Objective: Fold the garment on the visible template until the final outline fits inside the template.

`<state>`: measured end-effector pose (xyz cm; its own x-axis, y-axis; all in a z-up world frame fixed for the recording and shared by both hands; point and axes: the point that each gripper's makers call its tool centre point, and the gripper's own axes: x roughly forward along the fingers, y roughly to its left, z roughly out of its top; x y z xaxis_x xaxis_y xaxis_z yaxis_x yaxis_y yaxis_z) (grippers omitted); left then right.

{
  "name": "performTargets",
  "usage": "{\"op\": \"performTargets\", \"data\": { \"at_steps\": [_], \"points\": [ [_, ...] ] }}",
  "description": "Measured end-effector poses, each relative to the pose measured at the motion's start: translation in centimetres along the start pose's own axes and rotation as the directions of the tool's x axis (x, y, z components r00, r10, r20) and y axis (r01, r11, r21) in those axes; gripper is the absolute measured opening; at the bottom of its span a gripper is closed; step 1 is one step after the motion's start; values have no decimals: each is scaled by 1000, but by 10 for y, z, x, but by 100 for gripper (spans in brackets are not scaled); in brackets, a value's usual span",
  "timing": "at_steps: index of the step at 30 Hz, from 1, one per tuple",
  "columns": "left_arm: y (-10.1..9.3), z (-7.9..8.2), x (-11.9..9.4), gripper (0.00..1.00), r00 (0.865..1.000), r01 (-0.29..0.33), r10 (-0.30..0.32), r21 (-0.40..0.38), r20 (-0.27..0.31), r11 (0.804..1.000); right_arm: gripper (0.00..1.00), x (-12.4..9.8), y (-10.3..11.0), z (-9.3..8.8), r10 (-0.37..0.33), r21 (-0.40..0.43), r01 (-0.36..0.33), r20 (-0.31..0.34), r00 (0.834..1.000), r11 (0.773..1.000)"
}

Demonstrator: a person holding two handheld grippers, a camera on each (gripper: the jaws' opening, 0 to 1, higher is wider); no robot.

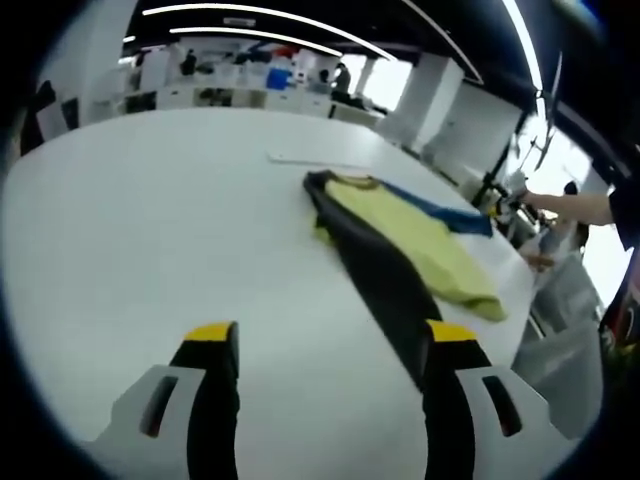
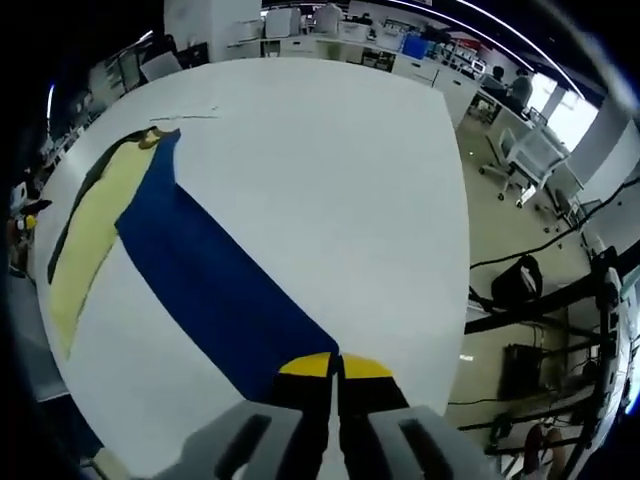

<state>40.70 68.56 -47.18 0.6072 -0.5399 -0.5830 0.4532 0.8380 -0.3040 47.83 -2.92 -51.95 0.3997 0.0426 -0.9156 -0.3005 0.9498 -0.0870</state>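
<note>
Left gripper view, gripper: the left gripper point(image 1: 330, 350) hangs above the white table point(image 1: 150, 220), jaws spread wide, nothing between them.
Left gripper view, garment: the garment point(image 1: 405, 245), yellow with black and blue panels, lies flat on the table ahead and to the right; a black strip runs toward the right jaw.
Left gripper view, edge: a person's arm point(image 1: 570, 205) reaches in at the far right.
Right gripper view, gripper: the right gripper point(image 2: 335, 368) has its jaws pressed together on the blue sleeve point(image 2: 215, 285).
Right gripper view, garment: the sleeve stretches from the yellow body point(image 2: 95, 225) across the table to the jaws.
Right gripper view, surroundings: office chairs point(image 2: 525, 155) stand beyond the table.
</note>
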Motion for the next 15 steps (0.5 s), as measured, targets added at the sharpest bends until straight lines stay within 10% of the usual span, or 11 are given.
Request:
{"op": "performTargets", "data": {
  "at_steps": [15],
  "points": [
    [-1,-4,0,70,1000,1,-1,-11,-1,1000,0,5,18,-35,47,72,-39,-118,992,997]
  ]
}}
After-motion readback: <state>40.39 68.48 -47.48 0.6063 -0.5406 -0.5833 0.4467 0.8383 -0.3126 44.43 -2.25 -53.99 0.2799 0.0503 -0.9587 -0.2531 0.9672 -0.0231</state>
